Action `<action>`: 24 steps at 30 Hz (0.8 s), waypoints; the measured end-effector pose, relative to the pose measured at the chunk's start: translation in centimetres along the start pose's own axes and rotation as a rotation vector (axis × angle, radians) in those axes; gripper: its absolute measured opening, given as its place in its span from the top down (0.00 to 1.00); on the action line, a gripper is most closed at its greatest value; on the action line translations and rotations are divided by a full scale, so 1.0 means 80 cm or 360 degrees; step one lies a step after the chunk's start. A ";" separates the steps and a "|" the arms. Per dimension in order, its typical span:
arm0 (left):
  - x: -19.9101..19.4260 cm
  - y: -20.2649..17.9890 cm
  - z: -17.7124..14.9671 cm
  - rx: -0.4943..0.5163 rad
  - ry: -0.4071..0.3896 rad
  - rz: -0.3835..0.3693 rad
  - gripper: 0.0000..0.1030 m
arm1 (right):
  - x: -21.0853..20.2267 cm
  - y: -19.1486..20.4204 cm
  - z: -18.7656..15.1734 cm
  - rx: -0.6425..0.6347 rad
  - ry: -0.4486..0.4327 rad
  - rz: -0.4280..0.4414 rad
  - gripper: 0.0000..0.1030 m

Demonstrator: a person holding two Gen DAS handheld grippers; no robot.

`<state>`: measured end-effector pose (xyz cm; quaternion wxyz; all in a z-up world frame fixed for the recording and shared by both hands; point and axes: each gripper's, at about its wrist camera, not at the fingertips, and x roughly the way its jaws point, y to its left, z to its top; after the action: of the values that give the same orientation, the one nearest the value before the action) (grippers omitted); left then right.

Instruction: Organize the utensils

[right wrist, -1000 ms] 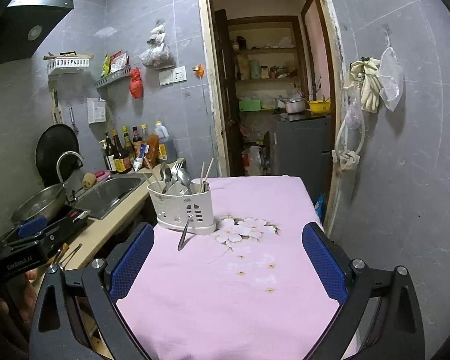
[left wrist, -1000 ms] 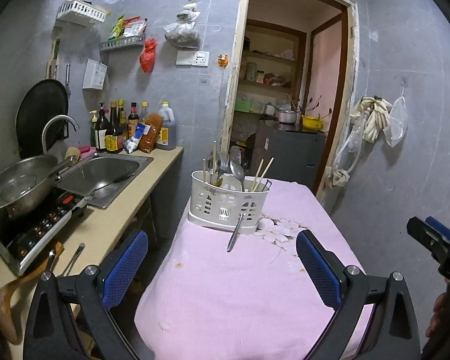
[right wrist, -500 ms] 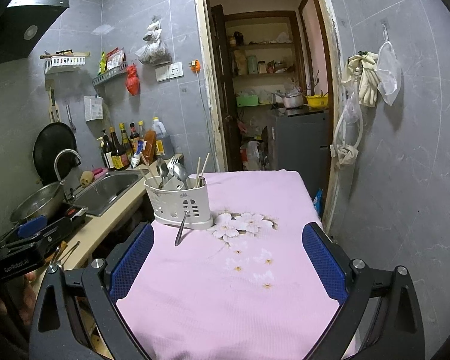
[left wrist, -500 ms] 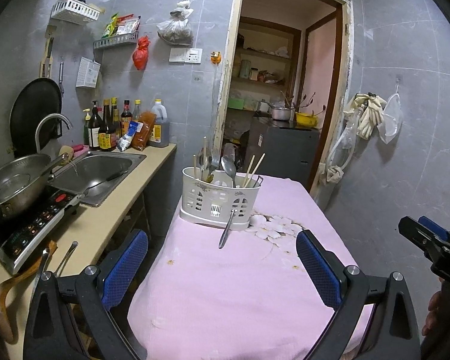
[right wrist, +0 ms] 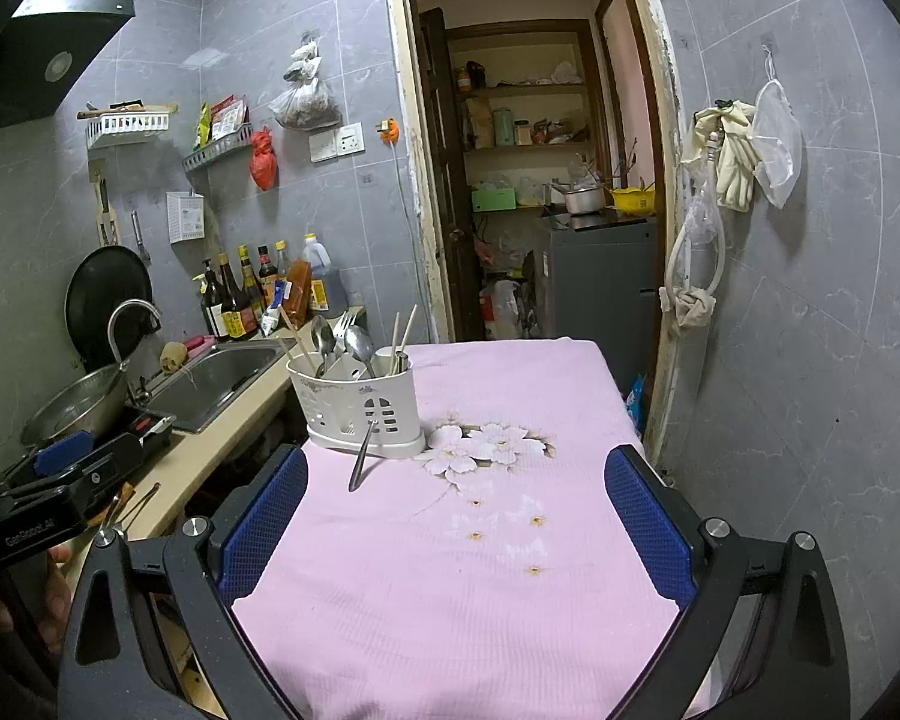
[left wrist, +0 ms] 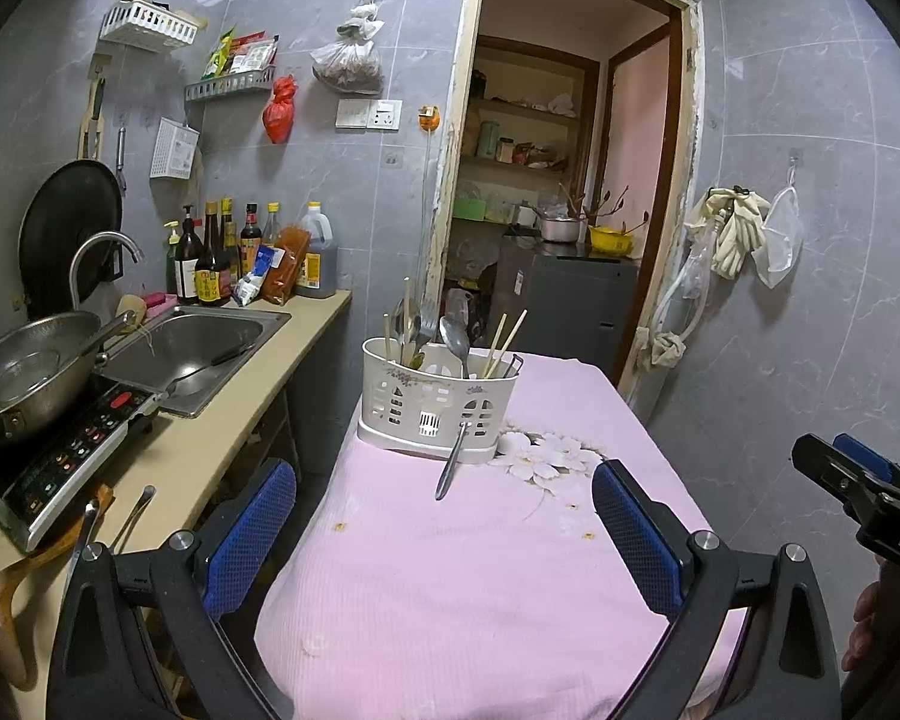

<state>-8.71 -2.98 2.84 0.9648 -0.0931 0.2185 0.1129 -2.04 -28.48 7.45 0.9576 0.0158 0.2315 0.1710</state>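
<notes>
A white utensil caddy [left wrist: 435, 402] [right wrist: 360, 411] stands at the far left of the pink-clothed table [left wrist: 510, 570] [right wrist: 480, 570], holding spoons, a fork and chopsticks upright. One metal utensil [left wrist: 450, 462] [right wrist: 363, 450] leans against the caddy's front wall, its handle end resting on the cloth. My left gripper [left wrist: 444, 534] hovers open over the near left part of the table, well short of the caddy. My right gripper [right wrist: 456, 528] is open too, above the near middle of the cloth with nothing between its fingers.
Left of the table runs a counter [left wrist: 210, 450] with a sink [left wrist: 192, 348], an induction cooker carrying a steel wok [left wrist: 24, 372], bottles [left wrist: 210, 264] and loose utensils [left wrist: 126, 516]. An open doorway [left wrist: 558, 210] lies behind. Gloves and a bag hang on the right wall [left wrist: 744, 234].
Both grippers have drawn back and risen a little, so the caddy looks slightly farther away. Both stay open; the caddy and the leaning utensil have not moved.
</notes>
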 end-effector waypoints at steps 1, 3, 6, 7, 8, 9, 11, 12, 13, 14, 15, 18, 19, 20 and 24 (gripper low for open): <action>0.000 0.000 0.000 0.0000 0.0000 0.0001 0.03 | 0.000 0.000 0.000 0.0001 0.0001 0.0001 0.05; 0.000 0.000 0.000 -0.0001 0.0001 0.0000 0.03 | 0.000 0.000 0.000 0.0001 0.0003 0.0001 0.05; 0.000 0.000 0.000 -0.0003 0.0001 0.0000 0.03 | 0.000 0.000 0.000 0.0000 0.0003 0.0003 0.05; 0.001 0.001 0.000 -0.0002 0.0003 -0.0002 0.03 | 0.001 0.000 -0.001 0.0000 0.0008 0.0007 0.05; 0.000 0.001 0.000 -0.0003 0.0002 -0.0002 0.03 | 0.002 0.000 -0.002 0.0000 0.0012 0.0012 0.05; 0.000 0.001 -0.001 -0.0010 0.0002 -0.0003 0.03 | 0.003 0.000 -0.003 -0.0001 0.0014 0.0013 0.05; -0.001 0.001 0.001 -0.0016 0.0002 -0.0005 0.03 | 0.003 0.001 -0.005 -0.0003 0.0017 0.0015 0.05; -0.002 0.001 0.001 -0.0018 0.0003 -0.0004 0.03 | 0.004 0.002 -0.006 -0.0003 0.0018 0.0016 0.05; -0.002 0.000 0.001 -0.0019 0.0002 -0.0004 0.03 | 0.004 0.001 -0.005 -0.0002 0.0017 0.0014 0.05; -0.002 0.001 0.002 -0.0017 0.0002 -0.0004 0.03 | 0.004 0.001 -0.005 -0.0002 0.0017 0.0014 0.05; -0.001 0.001 0.002 -0.0017 0.0003 -0.0004 0.03 | 0.004 0.002 -0.006 -0.0003 0.0019 0.0015 0.05; -0.002 0.001 0.001 -0.0018 0.0002 -0.0004 0.03 | 0.003 0.002 -0.005 -0.0002 0.0017 0.0014 0.05; -0.001 0.001 0.001 -0.0017 0.0002 -0.0005 0.03 | 0.003 0.002 -0.005 -0.0002 0.0016 0.0014 0.05; -0.001 0.002 0.002 -0.0016 0.0002 -0.0006 0.03 | 0.003 0.002 -0.005 -0.0002 0.0017 0.0013 0.05; -0.001 0.002 0.001 -0.0015 0.0000 -0.0006 0.03 | 0.003 0.003 -0.006 -0.0001 0.0016 0.0012 0.05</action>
<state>-8.80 -2.83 2.98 0.9645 -0.0981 0.2179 0.1122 -2.10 -28.17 6.95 0.9557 0.0154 0.2363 0.1748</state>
